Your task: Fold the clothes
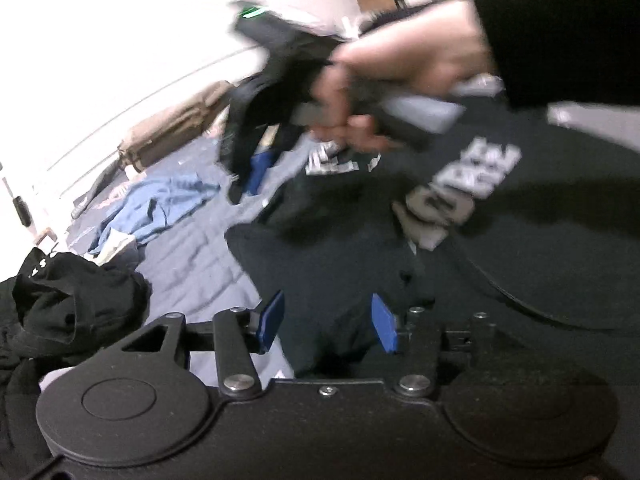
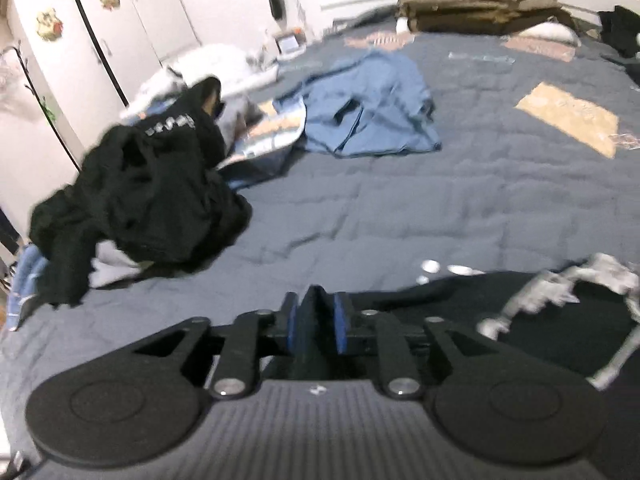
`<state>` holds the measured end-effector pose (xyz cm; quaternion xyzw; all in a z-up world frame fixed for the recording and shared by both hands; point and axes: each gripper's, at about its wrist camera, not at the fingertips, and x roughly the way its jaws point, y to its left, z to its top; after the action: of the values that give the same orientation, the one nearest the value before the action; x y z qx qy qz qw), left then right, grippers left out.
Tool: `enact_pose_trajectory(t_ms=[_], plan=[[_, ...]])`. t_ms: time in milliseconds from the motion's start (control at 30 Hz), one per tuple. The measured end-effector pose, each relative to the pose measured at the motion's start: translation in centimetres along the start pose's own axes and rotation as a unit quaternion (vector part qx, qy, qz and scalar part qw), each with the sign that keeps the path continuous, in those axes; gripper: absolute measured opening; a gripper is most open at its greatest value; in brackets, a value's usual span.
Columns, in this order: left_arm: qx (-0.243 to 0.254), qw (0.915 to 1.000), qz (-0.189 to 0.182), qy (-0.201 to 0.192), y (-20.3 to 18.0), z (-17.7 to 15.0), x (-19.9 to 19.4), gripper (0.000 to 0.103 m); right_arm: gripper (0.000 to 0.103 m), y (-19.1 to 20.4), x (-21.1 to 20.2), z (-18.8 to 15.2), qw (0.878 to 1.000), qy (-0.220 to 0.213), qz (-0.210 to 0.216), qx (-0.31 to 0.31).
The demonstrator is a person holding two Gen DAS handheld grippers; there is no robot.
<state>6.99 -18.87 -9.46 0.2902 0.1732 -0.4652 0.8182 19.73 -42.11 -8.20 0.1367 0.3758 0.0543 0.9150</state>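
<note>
A black T-shirt with white lettering lies on the grey-blue quilt. In the left wrist view my left gripper is open, its blue pads on either side of a fold of the shirt. The right gripper, held by a hand, shows blurred beyond the shirt. In the right wrist view my right gripper is shut on a dark fold of the black T-shirt, which trails to the right with a white print.
A crumpled black garment lies left on the quilt, also in the left wrist view. A blue garment lies farther back. An olive folded blanket sits by the wall. White wardrobe doors stand at the left.
</note>
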Motion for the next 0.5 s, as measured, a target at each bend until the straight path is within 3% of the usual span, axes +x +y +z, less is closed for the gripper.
enact_pose_trajectory(t_ms=[133,300,500], plan=[[-0.019,0.9998,-0.004,0.000,-0.3,0.0,0.8,0.048,0.043,-1.8,-4.5,-2.8,1.000,-0.007,-0.011,0.016],[-0.026,0.9994,-0.023,0.003,-1.4,0.2,1.9,0.046,0.047,-4.7,-6.0,-6.9,0.997,0.011,-0.058,0.058],[-0.076,0.9965,-0.032,0.009,-2.4,1.1,2.8,0.046,0.047,-6.7,-4.4,-9.5,0.990,0.017,-0.046,0.132]])
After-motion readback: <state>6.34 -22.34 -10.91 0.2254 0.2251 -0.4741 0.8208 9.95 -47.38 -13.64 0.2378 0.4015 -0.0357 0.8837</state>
